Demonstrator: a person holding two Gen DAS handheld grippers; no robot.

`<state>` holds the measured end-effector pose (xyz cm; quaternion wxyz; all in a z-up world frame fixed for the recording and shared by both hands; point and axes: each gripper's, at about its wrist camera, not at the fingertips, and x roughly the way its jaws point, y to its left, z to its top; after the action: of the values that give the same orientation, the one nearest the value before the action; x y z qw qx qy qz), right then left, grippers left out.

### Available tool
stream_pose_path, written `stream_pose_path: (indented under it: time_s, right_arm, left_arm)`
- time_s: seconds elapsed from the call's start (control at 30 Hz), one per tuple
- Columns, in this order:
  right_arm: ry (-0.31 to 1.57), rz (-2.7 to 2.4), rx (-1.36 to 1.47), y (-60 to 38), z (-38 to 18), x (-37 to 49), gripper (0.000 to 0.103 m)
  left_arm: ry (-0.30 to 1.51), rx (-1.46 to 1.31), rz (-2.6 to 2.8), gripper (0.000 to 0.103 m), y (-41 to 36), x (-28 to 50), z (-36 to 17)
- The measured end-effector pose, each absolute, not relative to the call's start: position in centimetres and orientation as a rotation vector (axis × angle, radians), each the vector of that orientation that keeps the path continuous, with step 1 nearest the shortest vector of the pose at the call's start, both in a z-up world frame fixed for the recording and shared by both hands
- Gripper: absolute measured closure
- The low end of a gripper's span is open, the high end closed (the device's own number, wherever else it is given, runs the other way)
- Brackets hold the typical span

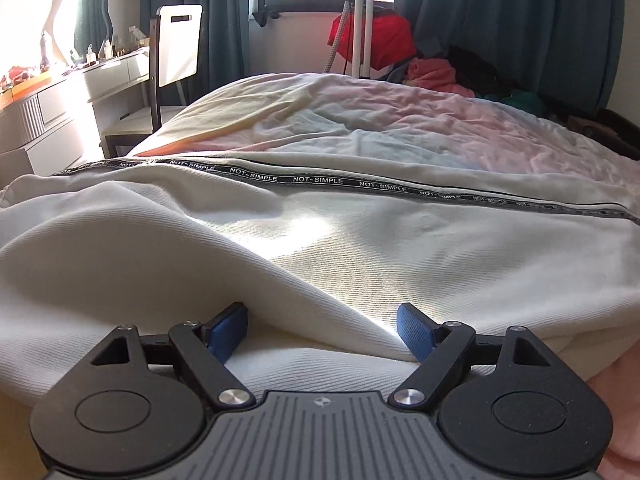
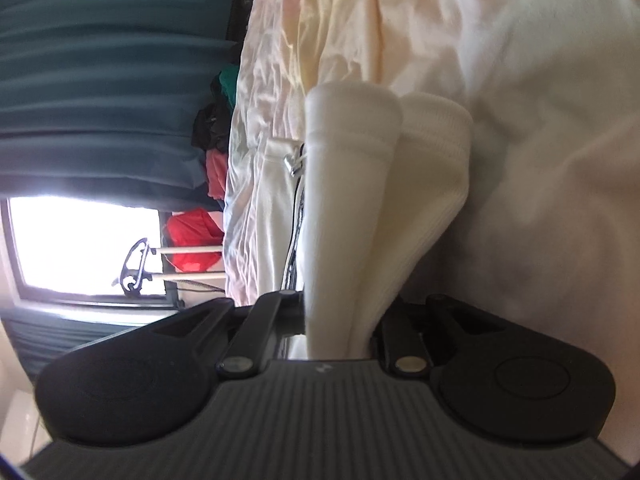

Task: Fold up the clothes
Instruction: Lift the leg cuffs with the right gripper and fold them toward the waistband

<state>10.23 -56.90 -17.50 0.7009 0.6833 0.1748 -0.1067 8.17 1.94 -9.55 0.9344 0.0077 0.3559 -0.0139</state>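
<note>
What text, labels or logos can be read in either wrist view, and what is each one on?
"NOT-SIMPLE", repeated in white letters along the black woven tape stitched across the cream white knit garment lying on the bed.
The same tape shows edge-on in the right wrist view, too blurred to read.
A small emblem on the grey ribbed gripper body is a symbol, not letters.
Nothing else is legible.

Left gripper [image 1: 322, 330] level with jaws spread wide; right gripper [image 2: 340, 320] rolled sideways, clamped
</note>
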Motion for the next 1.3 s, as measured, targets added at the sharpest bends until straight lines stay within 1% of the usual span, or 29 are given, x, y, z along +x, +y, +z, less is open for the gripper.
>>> stream_pose_path:
  time_s: [0.03,0.07,0.1,0.23,0.33,0.37,0.43,0.53,0.6,0.67,0.83,1.0,1.1,1.2,1.3]
  right_arm:
    - [0.384,-0.239,1.515,-57.0,-17.6,10.4,0.081]
    - [0.38,-0.243,1.503,-57.1,-17.6,10.5,0.075]
    - [0.372,-0.244,1.49,-57.3,-17.7,10.7,0.071]
    - [0.363,-0.259,1.407,-58.0,-17.9,11.5,0.071]
    - [0.352,-0.26,1.37,-58.0,-17.9,11.8,0.071]
    - [0.359,-0.275,1.345,-57.8,-17.7,11.9,0.072]
    - [0.372,-0.299,1.264,-57.3,-16.8,12.2,0.071]
    - [0.404,-0.341,1.127,-56.4,-15.6,12.7,0.073]
    - [0.421,-0.374,1.057,-56.0,-14.9,13.1,0.085]
    - [0.418,-0.389,0.967,-55.4,-13.7,13.3,0.088]
    - [0.373,-0.445,0.738,-52.6,-9.8,13.4,0.089]
    - [0.277,-0.469,0.341,-45.4,-4.6,13.7,0.089]
    - [0.187,-0.425,0.135,-39.4,-2.1,13.5,0.089]
    - [0.084,-0.307,-0.03,-32.5,-0.8,13.0,0.089]
    - [0.035,-0.163,-0.163,-25.5,-1.4,12.2,0.089]
  left_arm:
    - [0.731,0.017,-0.028,0.02,1.9,8.2,-9.5]
    - [0.735,0.018,-0.027,0.02,1.9,8.3,-9.4]
    - [0.738,0.02,-0.026,0.019,2.0,8.3,-9.4]
    - [0.749,0.028,-0.022,0.018,1.9,8.5,-9.3]
    - [0.76,0.051,-0.013,0.014,1.5,9.0,-9.4]
    - [0.762,0.059,-0.01,0.013,1.3,9.0,-9.5]
    - [0.764,0.074,-0.006,0.013,1.1,9.1,-9.6]
    - [0.773,0.07,-0.01,0.013,1.2,9.2,-9.5]
    - [0.777,0.071,-0.013,0.013,1.3,9.2,-9.5]
    - [0.778,0.073,-0.015,0.013,1.3,9.3,-9.5]
    - [0.78,0.074,-0.02,0.011,1.7,9.7,-8.9]
    - [0.78,0.04,-0.015,0.011,2.6,10.1,-8.0]
    - [0.741,0.008,0.003,0.011,3.6,9.7,-6.7]
    - [0.684,-0.01,0.032,0.011,4.7,9.3,-5.1]
    - [0.632,-0.039,0.055,0.011,6.1,8.9,-3.4]
